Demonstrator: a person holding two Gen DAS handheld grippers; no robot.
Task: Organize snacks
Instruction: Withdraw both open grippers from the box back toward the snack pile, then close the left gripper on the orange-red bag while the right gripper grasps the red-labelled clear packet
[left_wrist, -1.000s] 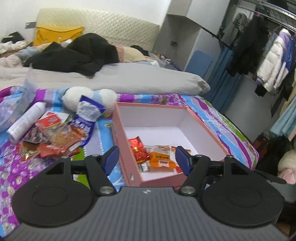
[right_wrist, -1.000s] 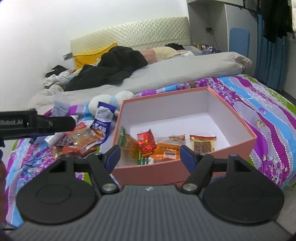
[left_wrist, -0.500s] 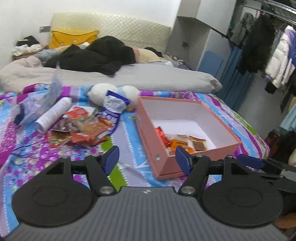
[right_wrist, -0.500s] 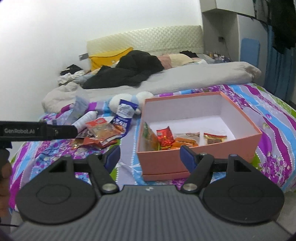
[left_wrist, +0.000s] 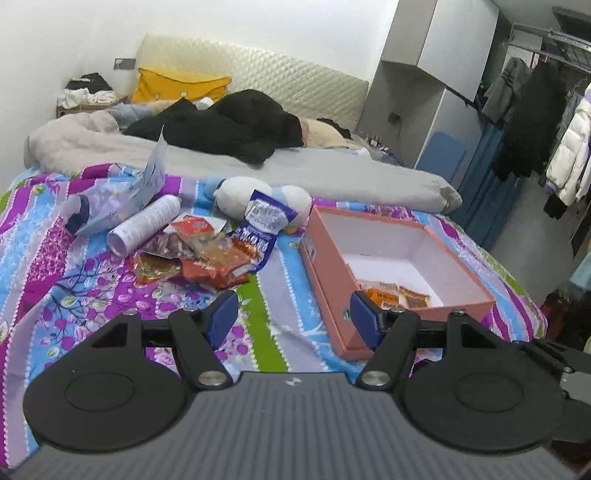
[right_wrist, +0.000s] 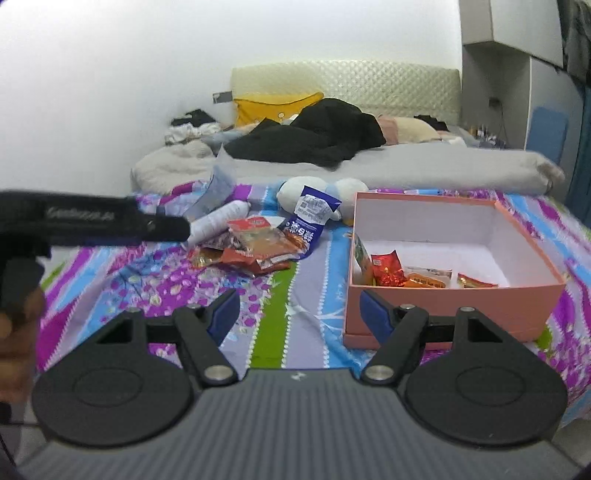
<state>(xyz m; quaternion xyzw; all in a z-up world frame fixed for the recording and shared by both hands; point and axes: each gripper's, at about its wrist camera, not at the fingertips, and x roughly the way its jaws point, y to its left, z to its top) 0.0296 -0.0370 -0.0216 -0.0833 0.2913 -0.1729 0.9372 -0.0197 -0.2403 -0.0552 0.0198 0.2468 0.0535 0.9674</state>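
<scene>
A pink box (left_wrist: 325, 266) (right_wrist: 454, 306) with a white inside stands open on the bedspread, with several snack packets (right_wrist: 410, 275) (left_wrist: 397, 295) at its near end. A pile of snack packets (left_wrist: 207, 254) (right_wrist: 258, 247) lies to its left, with a blue-and-white packet (left_wrist: 262, 229) (right_wrist: 308, 219) at the pile's right. My left gripper (left_wrist: 290, 314) is open and empty, held back over the bedspread short of both. My right gripper (right_wrist: 299, 308) is open and empty, near the box's front left corner. The left gripper's body (right_wrist: 92, 221) shows at the left of the right wrist view.
A white cylinder (left_wrist: 144, 225), a clear plastic bag (left_wrist: 122, 199) and a white plush toy (left_wrist: 266, 197) lie behind the pile. Grey duvet and black clothes (left_wrist: 229, 129) cover the far bed. A clothes rack (left_wrist: 535, 122) stands at right. The bed's near edge is below the grippers.
Both grippers have pulled back and up from the box, so it looks smaller and farther. The left view has swung left onto the snack pile. Both stay open.
</scene>
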